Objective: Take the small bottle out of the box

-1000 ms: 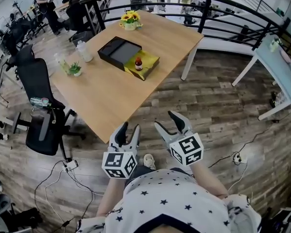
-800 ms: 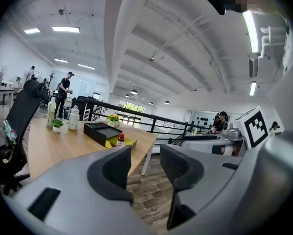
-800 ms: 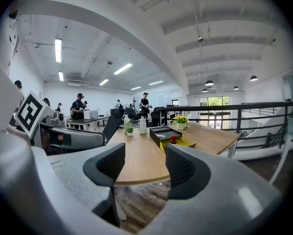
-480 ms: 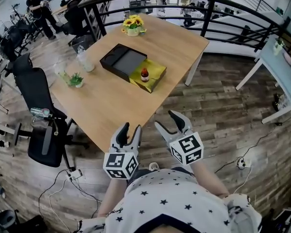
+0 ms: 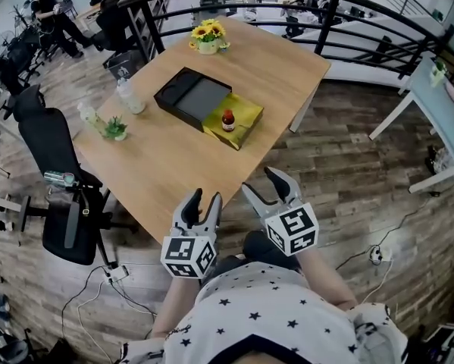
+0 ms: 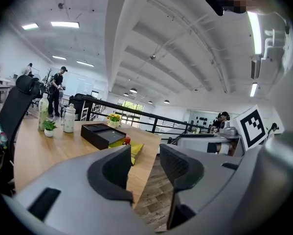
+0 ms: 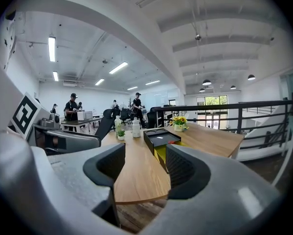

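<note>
Nearest me, the left gripper [image 5: 205,199] and right gripper [image 5: 257,182] hang just short of the counter's [image 5: 173,165] near corner, their grey ribbed jaws spread and empty. Farther along the pale woodgrain, the small bottle [image 5: 227,119] stands upright in the flat yellow box [image 5: 247,114], which touches a matte black tray [image 5: 192,97] on its left. The left gripper view catches its red cap. In the right gripper view a jaw covers it.

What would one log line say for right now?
left gripper: open, empty | right gripper: open, empty | small bottle: upright in yellow box | stage: not yet reached
</note>
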Demonstrator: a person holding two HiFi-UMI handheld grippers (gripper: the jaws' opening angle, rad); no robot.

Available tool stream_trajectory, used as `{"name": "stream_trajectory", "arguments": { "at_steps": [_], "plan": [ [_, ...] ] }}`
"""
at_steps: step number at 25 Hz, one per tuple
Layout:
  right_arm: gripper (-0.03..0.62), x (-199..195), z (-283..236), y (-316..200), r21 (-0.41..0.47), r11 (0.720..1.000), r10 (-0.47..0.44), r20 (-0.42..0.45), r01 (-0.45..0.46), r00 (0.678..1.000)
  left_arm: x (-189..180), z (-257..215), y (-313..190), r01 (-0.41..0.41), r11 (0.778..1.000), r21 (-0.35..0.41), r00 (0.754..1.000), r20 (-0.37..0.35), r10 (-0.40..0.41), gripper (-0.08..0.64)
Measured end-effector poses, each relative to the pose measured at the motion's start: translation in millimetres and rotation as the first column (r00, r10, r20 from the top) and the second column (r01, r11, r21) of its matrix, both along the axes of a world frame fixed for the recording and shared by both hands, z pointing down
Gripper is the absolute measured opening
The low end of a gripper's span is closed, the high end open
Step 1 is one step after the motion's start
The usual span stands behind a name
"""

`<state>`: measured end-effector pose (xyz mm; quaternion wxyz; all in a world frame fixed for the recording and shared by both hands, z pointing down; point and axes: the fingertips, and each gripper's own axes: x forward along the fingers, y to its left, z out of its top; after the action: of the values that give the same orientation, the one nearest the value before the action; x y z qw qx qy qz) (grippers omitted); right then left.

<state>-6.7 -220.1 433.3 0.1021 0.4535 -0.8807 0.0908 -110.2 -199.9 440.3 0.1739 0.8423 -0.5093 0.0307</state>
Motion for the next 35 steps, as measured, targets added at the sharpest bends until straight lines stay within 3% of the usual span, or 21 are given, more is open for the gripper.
{"name": "stream_trajectory", "arguments": {
  "at_steps": [20, 35],
  "plan": [
    [0.241, -1.9, 15.3, -144.1, -0.016, 0.995, -0.100, -0.046, 0.100, 0.994, 14.1, 11.5, -129.8, 0.052, 0.998, -0.033, 0.999, 0.009, -0.051, 0.166],
    [0.241, -20.6, 48.4, -216.0, -0.057, 0.980, -0.195, -0.082, 0.191, 0.977, 13.9, 34.7, -183.0, 0.111, 0.987, -0.113, 0.994, 0.009, -0.110, 0.166]
  ]
}}
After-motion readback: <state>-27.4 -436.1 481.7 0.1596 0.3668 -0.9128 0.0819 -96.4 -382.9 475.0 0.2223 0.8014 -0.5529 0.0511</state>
